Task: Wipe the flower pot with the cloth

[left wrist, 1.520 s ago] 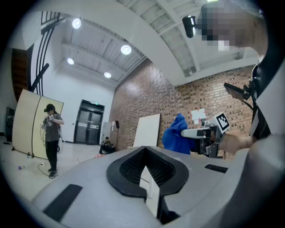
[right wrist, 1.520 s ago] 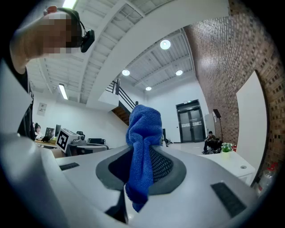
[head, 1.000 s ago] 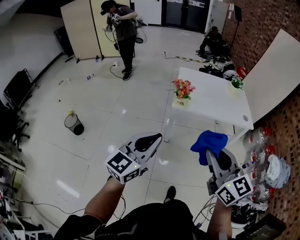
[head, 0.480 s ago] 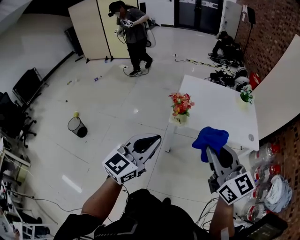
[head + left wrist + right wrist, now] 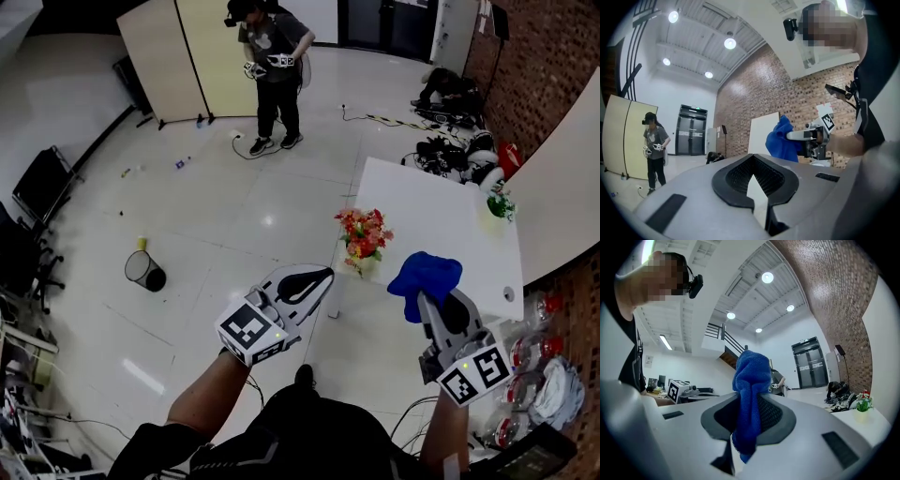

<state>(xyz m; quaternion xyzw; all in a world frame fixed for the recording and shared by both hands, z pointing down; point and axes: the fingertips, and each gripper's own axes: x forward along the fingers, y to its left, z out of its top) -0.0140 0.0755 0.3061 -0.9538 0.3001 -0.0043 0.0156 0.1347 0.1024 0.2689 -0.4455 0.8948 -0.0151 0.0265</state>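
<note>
As only their own views show, left gripper (image 5: pixel 754 178) jaws sit together, right gripper (image 5: pixel 747 416) jaws clamp cloth (image 5: pixel 751 376).

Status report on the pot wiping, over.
Left gripper shut, empty. Right gripper shut on blue cloth. Flower pot on table corner, not yet reached. Nothing in between.

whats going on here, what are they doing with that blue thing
A person holds a gripper in each hand. The right gripper is shut on a blue cloth, which bunches up out of its jaws. The left gripper is shut and empty. Both are held short of the white table, where the flower pot stands near one corner. The cloth is not touching the pot, so wiping has not started.
</note>
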